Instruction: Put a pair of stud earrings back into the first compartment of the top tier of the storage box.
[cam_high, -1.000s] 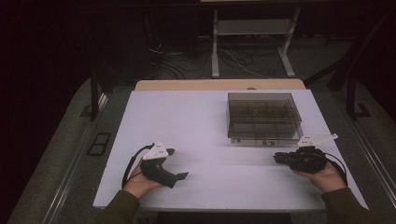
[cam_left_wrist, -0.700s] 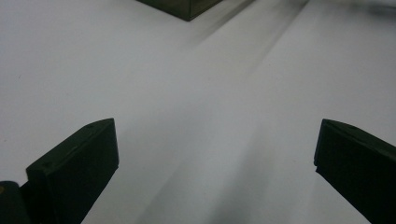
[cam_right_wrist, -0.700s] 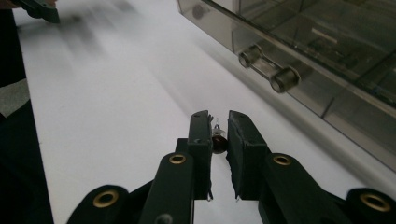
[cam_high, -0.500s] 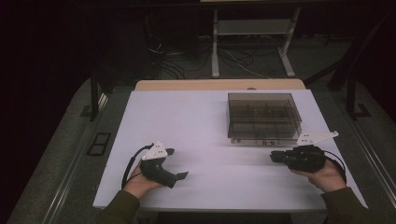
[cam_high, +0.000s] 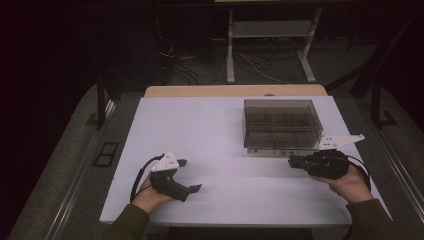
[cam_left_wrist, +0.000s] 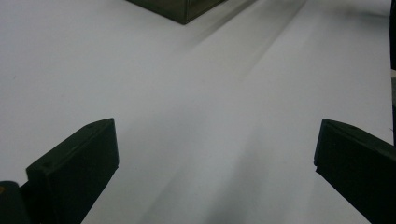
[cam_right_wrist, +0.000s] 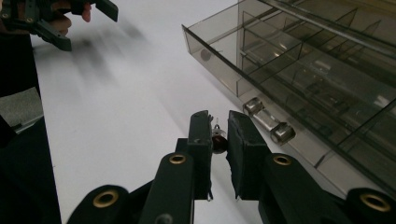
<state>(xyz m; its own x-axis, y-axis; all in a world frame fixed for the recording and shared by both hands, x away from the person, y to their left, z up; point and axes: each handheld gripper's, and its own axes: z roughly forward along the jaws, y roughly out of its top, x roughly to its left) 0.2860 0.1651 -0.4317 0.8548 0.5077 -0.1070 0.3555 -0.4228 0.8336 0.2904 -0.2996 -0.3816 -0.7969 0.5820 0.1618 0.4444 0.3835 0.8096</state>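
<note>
A smoked clear compartment box (cam_high: 281, 125) with its lid down stands on the white table (cam_high: 210, 130), right of centre. My right gripper (cam_high: 291, 161) hovers just in front of the box's front edge. In the right gripper view it (cam_right_wrist: 218, 135) is shut on a small dark-red part (cam_right_wrist: 218, 141) with thin wire leads, close to the box (cam_right_wrist: 308, 70) and its clear latch (cam_right_wrist: 269, 122). My left gripper (cam_high: 190, 175) rests near the front left of the table. Its jaws stand wide apart (cam_left_wrist: 215, 154) over bare tabletop, holding nothing.
A corner of the box (cam_left_wrist: 182, 7) sits far ahead in the left gripper view. The left gripper (cam_right_wrist: 86, 23) appears at the top left of the right gripper view. Behind the table are a wooden edge (cam_high: 235, 91), cables and metal stand legs (cam_high: 230, 60).
My right gripper has slid a little to the left along the front of the box, still holding the small part. The left gripper has stayed put.
</note>
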